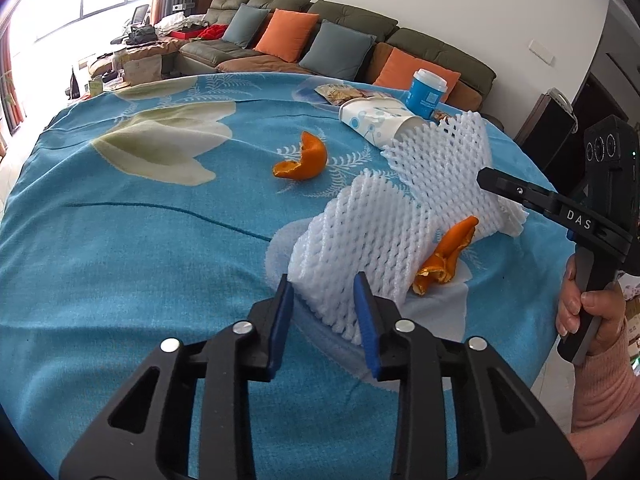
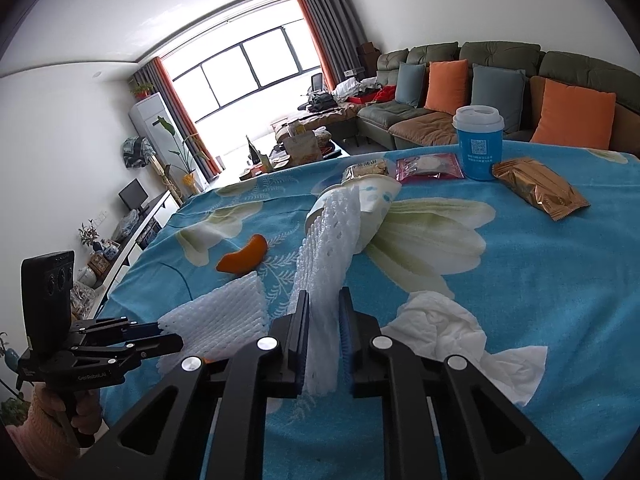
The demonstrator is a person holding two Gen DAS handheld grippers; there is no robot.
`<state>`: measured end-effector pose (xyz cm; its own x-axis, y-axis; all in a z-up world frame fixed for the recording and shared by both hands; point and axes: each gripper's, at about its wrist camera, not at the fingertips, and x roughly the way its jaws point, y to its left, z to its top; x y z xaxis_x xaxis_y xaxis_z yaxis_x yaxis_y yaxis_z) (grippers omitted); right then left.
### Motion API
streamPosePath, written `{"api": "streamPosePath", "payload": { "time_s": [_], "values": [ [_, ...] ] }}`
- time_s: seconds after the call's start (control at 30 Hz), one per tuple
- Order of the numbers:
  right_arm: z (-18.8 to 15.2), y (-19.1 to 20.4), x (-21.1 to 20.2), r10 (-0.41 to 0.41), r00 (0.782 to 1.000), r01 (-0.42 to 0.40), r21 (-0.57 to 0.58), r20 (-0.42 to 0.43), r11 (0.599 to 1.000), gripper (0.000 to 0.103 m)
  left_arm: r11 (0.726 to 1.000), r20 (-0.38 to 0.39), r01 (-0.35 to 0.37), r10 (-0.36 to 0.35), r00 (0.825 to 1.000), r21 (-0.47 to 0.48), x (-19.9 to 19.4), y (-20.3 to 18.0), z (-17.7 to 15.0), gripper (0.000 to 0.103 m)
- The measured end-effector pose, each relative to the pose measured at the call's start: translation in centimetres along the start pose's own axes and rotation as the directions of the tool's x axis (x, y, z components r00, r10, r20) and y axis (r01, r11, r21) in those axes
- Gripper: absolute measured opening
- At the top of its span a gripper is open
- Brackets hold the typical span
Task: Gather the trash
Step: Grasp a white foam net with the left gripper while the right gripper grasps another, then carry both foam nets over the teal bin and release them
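Observation:
In the left wrist view my left gripper (image 1: pixel 323 286) is shut on a white foam net (image 1: pixel 360 232) that rests on the blue flowered tablecloth (image 1: pixel 120 248). To its right, my right gripper (image 1: pixel 485 178) pinches a second white foam net (image 1: pixel 440 152), which stands upright. The right wrist view shows the right gripper (image 2: pixel 325 296) shut on that upright net (image 2: pixel 326 248), with the left gripper (image 2: pixel 176 338) clamped on the flatter net (image 2: pixel 224 316) at the lower left. Orange peels lie loose: one (image 1: pixel 300 160) mid-table, another (image 1: pixel 444 260) beside the left net.
A paper cup (image 2: pixel 374 204) lies on its side behind the upright net. A blue lidded cup (image 2: pixel 478 144), a gold wrapper (image 2: pixel 540 188), a red packet (image 2: pixel 428 166) and a snack pack (image 2: pixel 366 170) sit at the far edge. A crumpled tissue (image 2: pixel 452 332) lies at the right.

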<state>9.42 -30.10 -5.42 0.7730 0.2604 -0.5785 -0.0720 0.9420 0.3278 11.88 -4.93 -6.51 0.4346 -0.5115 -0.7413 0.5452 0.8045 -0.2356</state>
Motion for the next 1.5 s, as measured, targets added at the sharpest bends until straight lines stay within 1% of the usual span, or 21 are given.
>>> {"api": "streamPosePath", "payload": {
  "time_s": [0.1, 0.33, 0.57, 0.73, 1.03, 1.17, 1.5],
  "values": [
    [0.3, 0.3, -0.5, 0.002, 1.0, -0.002, -0.012, 0.015, 1.0, 0.012, 1.0, 0.01, 0.009, -0.009, 1.0, -0.004, -0.6, 0.0, -0.2, 0.013],
    [0.6, 1.1, -1.5, 0.005, 0.999, -0.003, -0.032, 0.045, 0.999, 0.012, 0.999, 0.039, 0.027, -0.026, 0.999, -0.018, -2.0, 0.3, -0.9, 0.012],
    [1.0, 2.0, -2.2, 0.018, 0.997, -0.014, -0.049, 0.08, 0.999, 0.012, 0.999, 0.086, 0.034, -0.031, 0.996, -0.037, -4.4, 1.0, -1.8, 0.012],
    [1.3, 3.0, -2.6, 0.033, 0.995, -0.026, -0.073, 0.096, 0.997, 0.012, 0.998, 0.115, 0.014, -0.008, 0.993, -0.058, -6.2, 1.9, -2.4, 0.012],
    [2.1, 4.8, -3.6, 0.038, 0.988, -0.02, -0.119, 0.15, 0.993, 0.012, 0.995, 0.16, -0.009, 0.025, 0.987, -0.102, -9.3, 3.8, -3.6, 0.012],
    [2.3, 5.5, -3.7, 0.058, 0.987, -0.038, -0.133, 0.149, 0.99, 0.012, 0.992, 0.173, -0.018, 0.039, 0.984, -0.125, -10.2, 4.5, -4.1, 0.012],
    [2.0, 8.3, -2.4, 0.134, 0.985, -0.113, -0.175, 0.111, 0.978, 0.012, 0.985, 0.199, -0.049, 0.082, 0.977, -0.164, -12.4, 5.8, -5.1, 0.012]
  ]
}}
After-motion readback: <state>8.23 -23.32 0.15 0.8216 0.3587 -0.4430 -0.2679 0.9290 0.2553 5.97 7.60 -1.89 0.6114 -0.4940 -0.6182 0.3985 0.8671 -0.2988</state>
